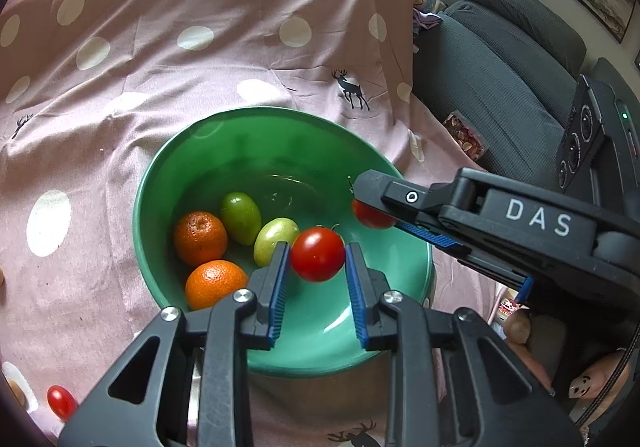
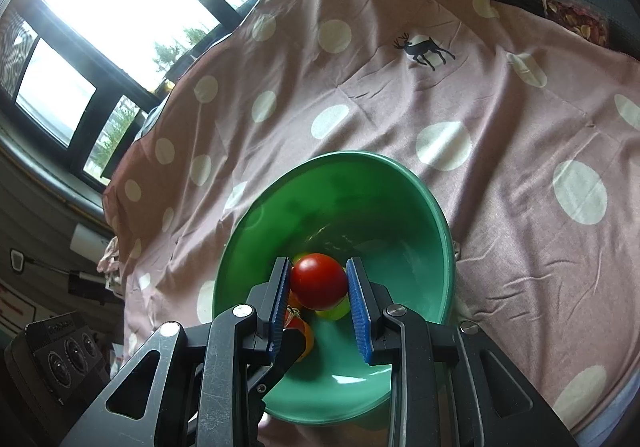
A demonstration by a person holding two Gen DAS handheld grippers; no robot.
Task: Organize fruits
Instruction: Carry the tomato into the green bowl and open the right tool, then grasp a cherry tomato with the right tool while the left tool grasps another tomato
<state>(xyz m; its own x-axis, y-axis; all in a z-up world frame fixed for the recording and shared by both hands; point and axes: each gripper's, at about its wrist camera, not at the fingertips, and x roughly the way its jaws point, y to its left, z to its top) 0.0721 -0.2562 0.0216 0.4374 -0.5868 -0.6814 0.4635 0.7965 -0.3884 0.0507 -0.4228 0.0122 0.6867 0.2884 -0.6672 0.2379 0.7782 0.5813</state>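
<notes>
A green bowl (image 1: 180,167) sits on a pink dotted cloth and holds two oranges (image 1: 200,237), (image 1: 214,283) and two green fruits (image 1: 240,217), (image 1: 274,239). My left gripper (image 1: 318,257) is shut on a red tomato (image 1: 318,253) and holds it over the bowl. My right gripper (image 2: 318,283) is shut on another red tomato (image 2: 318,281) over the same bowl (image 2: 400,247); it shows in the left wrist view (image 1: 372,213) reaching in from the right. The fruits beneath are mostly hidden in the right wrist view.
A small red tomato (image 1: 60,401) lies on the cloth (image 1: 200,67) at the lower left. A grey sofa (image 1: 500,67) stands to the right, with a snack bag (image 1: 466,137) at its edge. Windows are behind the table.
</notes>
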